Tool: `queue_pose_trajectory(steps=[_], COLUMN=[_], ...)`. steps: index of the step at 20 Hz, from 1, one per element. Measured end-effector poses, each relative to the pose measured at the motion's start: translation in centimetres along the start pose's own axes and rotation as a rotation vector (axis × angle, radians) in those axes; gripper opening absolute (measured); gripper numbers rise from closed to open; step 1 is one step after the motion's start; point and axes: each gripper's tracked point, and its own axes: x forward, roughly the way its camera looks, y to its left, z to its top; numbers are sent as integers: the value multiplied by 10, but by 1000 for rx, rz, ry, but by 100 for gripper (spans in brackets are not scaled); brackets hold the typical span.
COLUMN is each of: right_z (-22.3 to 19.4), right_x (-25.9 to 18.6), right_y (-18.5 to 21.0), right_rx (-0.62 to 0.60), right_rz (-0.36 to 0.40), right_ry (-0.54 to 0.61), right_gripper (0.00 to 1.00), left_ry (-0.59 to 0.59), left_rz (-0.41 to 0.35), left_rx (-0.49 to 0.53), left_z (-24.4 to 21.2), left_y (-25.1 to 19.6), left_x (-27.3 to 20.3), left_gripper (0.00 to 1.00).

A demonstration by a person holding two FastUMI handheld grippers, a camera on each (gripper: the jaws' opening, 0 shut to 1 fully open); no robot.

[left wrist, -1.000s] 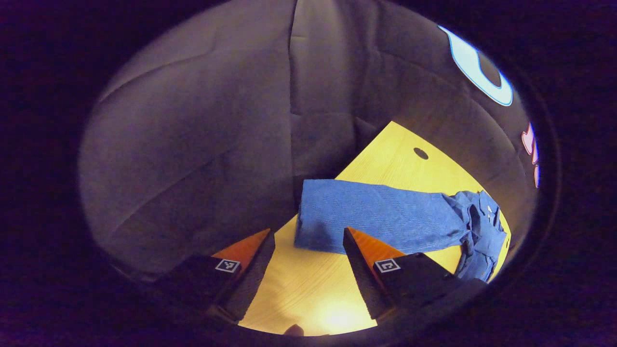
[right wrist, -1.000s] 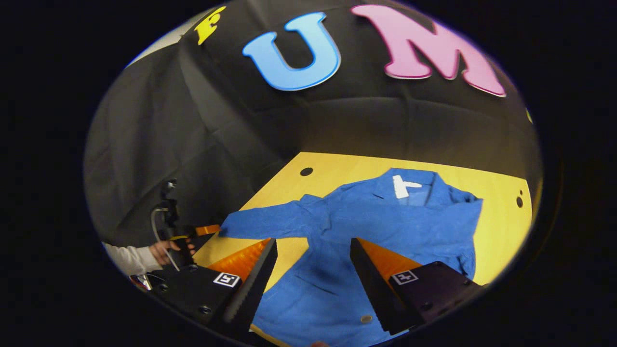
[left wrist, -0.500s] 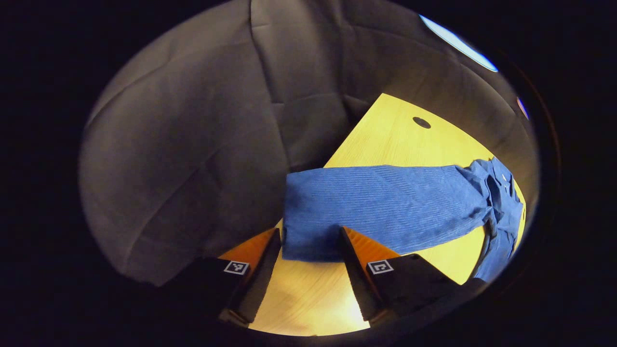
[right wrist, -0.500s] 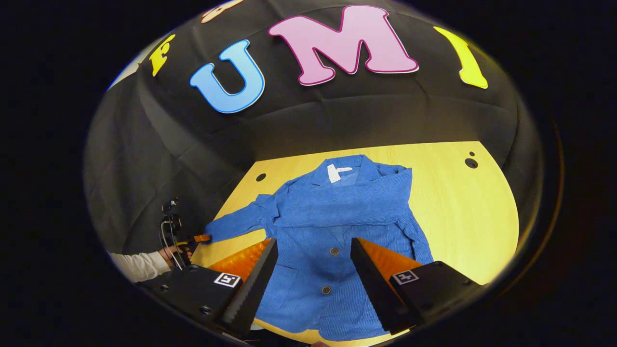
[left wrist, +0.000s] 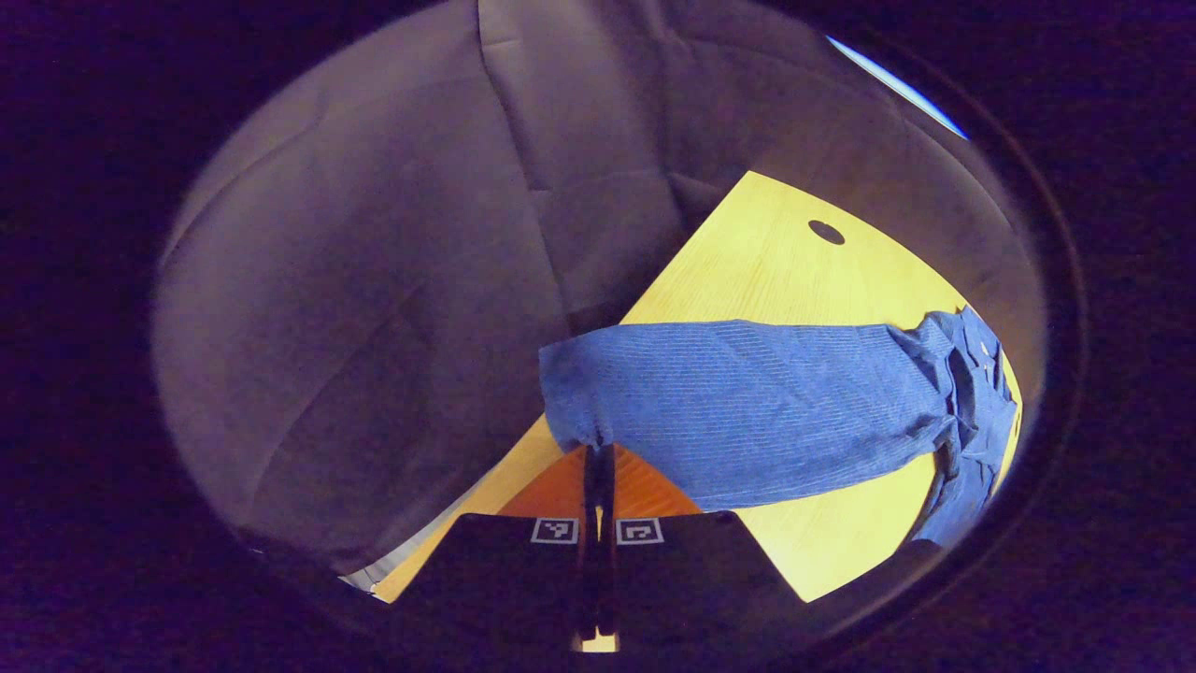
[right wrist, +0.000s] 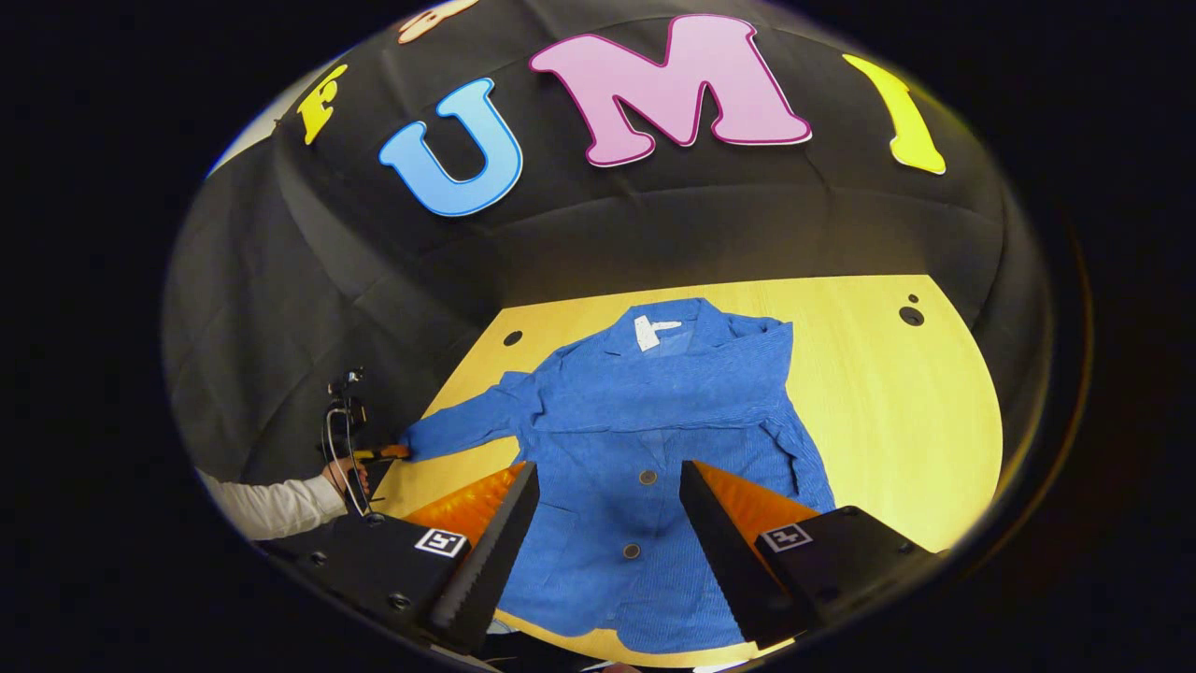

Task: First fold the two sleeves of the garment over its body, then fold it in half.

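A blue button-front jacket (right wrist: 654,421) lies face up on the yellow wooden table (right wrist: 897,411). One sleeve lies folded across its chest. The other sleeve (left wrist: 747,402) stretches out flat toward the table's edge. My left gripper (left wrist: 598,451) is shut on that sleeve's cuff, both fingers pinching the cloth at its corner. In the right gripper view the left gripper (right wrist: 381,454) shows at the cuff, held by a hand with a white sleeve (right wrist: 271,505). My right gripper (right wrist: 608,467) hovers open above the jacket's lower front, with nothing between its fingers.
The black cloth wall stands close behind the table and beside the stretched sleeve. Round holes pierce the tabletop, one (right wrist: 512,337) at its far left corner and one (right wrist: 911,315) at its far right. Bare wood (right wrist: 934,467) lies to the right of the jacket.
My left gripper moved in and shut on the sleeve's cuff, which now sits a little bunched at the fingertips. My right gripper swung to face the jacket squarely, then held still, open.
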Motion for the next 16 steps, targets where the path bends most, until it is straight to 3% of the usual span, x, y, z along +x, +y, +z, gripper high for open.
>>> queue_pose_trajectory(steps=[4, 8, 12, 16], right_z=[-1, -3, -3, -10], right_x=[-8, -18, -32, -54], right_y=[-11, -26, -48, -78], right_rx=[31, 67, 86, 93], right_rz=[4, 11, 11, -7], right_ry=[-21, -34, -53, -66], right_gripper=[97, 97, 97, 97], left_ry=[-77, -206, -338, -445], left_rz=[-111, -248, -404, -597], left_rx=[30, 95, 248, 411], left_z=[29, 68, 92, 88], left_y=[-28, -97, -210, -360], left_x=[-47, -124, -204, -267], left_gripper=[0, 0, 0, 0])
